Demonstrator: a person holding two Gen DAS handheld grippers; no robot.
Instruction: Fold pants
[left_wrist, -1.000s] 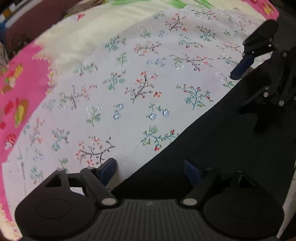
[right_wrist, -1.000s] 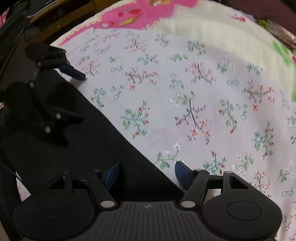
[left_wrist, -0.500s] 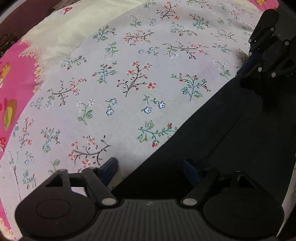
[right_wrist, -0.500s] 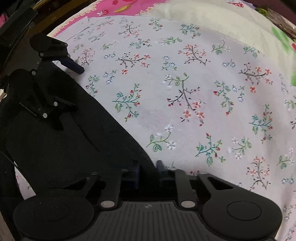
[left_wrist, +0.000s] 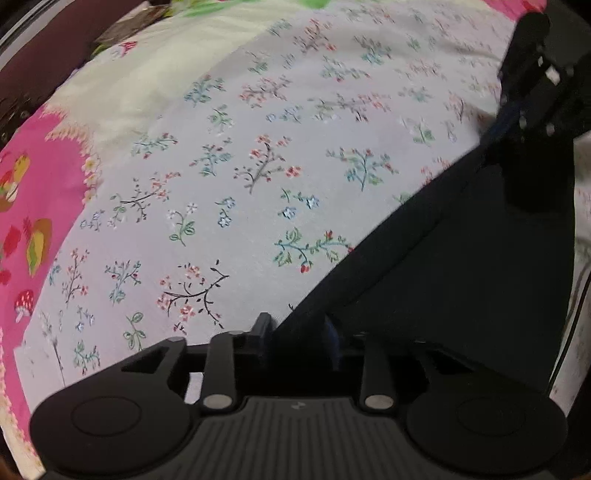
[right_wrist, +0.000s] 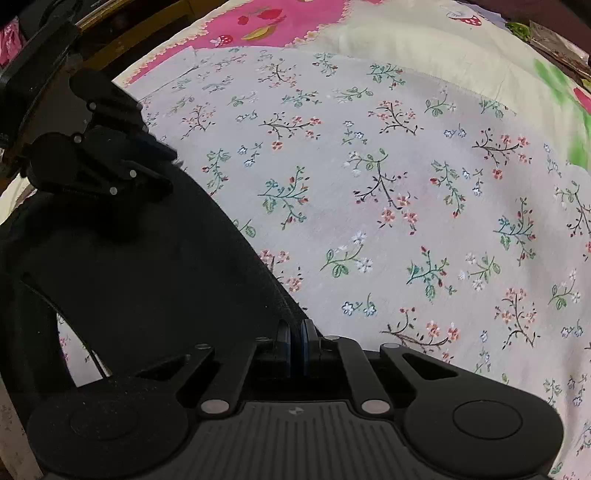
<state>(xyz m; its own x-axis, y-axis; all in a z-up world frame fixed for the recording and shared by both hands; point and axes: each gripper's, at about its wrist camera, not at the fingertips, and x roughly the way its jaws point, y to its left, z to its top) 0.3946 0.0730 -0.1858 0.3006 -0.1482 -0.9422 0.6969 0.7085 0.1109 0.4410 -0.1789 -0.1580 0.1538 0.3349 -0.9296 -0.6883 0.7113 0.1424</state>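
Black pants (left_wrist: 461, 277) lie on a floral bedsheet (left_wrist: 221, 184), their edge running diagonally between both grippers. My left gripper (left_wrist: 297, 330) points steeply down. Its jaws are closing, with the pants' edge in the narrowed gap between them, and the pads do not visibly press on it. My right gripper (right_wrist: 297, 339) is shut on the pants' edge (right_wrist: 147, 277), blue pads pinched together on the cloth. In the left wrist view the right gripper (left_wrist: 493, 134) sits at the far upper right, holding the edge raised. In the right wrist view the left gripper (right_wrist: 162, 149) is at the upper left.
The floral sheet (right_wrist: 406, 184) spreads wide beyond the pants. A pink fruit-print cover (left_wrist: 33, 206) and a cream blanket (left_wrist: 147, 85) border it. A wooden bed frame (right_wrist: 129, 40) and dark clutter lie past the far edge.
My right gripper went from open to shut on the pants' edge and rose a little. The left jaws narrowed from wide open around the edge, and the cloth between the grippers lifted.
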